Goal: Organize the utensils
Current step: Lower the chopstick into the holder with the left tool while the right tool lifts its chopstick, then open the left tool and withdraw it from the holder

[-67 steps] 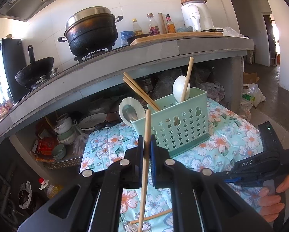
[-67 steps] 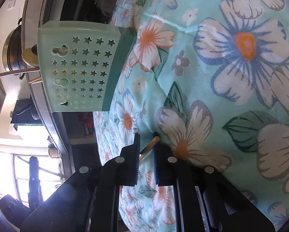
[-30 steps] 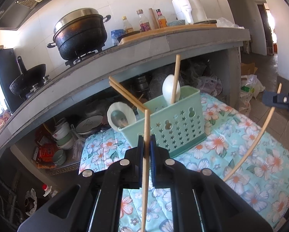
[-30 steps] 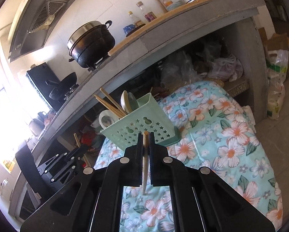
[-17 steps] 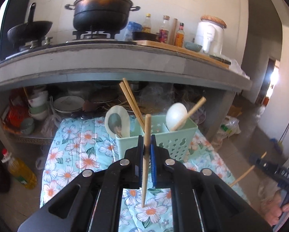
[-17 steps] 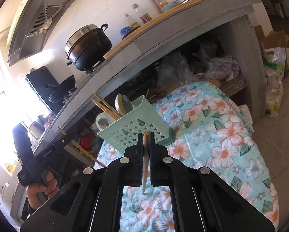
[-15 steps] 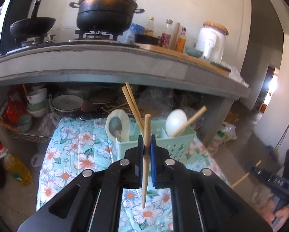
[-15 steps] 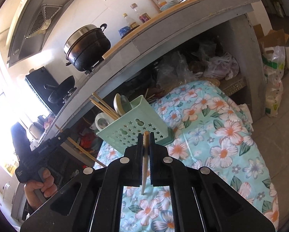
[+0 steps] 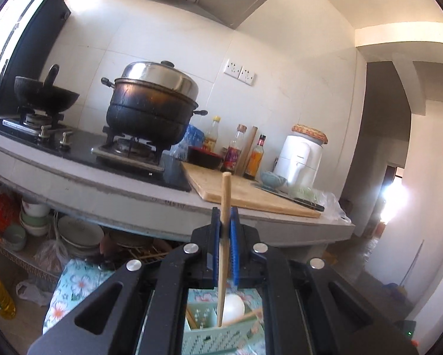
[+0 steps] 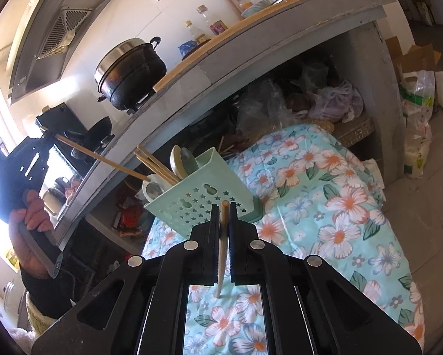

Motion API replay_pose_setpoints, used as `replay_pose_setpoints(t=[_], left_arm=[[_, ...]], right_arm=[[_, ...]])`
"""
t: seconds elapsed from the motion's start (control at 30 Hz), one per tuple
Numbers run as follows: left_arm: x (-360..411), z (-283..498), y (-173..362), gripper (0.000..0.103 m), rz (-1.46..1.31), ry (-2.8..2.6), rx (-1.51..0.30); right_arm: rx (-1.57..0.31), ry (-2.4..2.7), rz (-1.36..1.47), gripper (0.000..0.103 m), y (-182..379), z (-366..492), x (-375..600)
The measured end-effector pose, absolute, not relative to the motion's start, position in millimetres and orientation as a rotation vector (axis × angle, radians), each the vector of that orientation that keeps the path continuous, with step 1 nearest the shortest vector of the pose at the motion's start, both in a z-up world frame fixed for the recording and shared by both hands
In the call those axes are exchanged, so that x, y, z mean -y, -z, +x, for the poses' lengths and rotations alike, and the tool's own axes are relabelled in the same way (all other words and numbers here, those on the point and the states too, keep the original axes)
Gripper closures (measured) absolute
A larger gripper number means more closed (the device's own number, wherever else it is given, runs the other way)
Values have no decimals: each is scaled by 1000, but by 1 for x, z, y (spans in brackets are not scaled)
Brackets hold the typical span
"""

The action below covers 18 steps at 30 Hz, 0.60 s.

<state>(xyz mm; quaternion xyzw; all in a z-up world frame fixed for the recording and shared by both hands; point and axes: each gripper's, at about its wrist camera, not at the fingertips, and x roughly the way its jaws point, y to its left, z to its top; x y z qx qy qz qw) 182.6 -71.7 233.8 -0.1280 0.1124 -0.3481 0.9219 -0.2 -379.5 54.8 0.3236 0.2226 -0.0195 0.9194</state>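
Moved: left gripper (image 9: pixel 225 230) has risen and rolled since a second ago; its view went from facing the caddy side-on to looking over the counter (image 9: pixel 150 204), with the caddy now low between its arms. Right gripper (image 10: pixel 223 222) has held its place.
Left claw: clamped tight on a wooden chopstick (image 9: pixel 224 245), stick roughly upright in its own view, lower tip over the caddy's open top.
Right claw: clamped tight on a second chopstick (image 10: pixel 221 251), tip hanging above the floral cloth (image 10: pixel 325 207), near the caddy's front wall but apart from it.
Caddy: mint perforated utensil caddy (image 10: pixel 197 204) stands on the cloth, below the counter edge.
Done: chopsticks in caddy (image 10: pixel 156 164) and spoons (image 10: pixel 183 159) are already in; one white spoon (image 9: pixel 232 310) shows under the left stick.
Left to do: both held sticks are not yet in. From the right view the left stick (image 10: pixel 100 155) points toward the caddy's rim, short of entering.
Progress: judged late stage, two drops remaining; cloth shows no other loose utensils in view.
Risk: thin stick could catch on those already in.
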Motion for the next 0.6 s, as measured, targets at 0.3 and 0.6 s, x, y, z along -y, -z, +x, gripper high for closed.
replay_pose_setpoints(t=[0.3,0.6], left_arm=[[104,231,-159,97,-290,637,-289],[68,208,-116,61,-359,600,-353]], right_arm=[[-456,42,645,99,-59,-2,375],[-418,25,557,99,-82,1,368]])
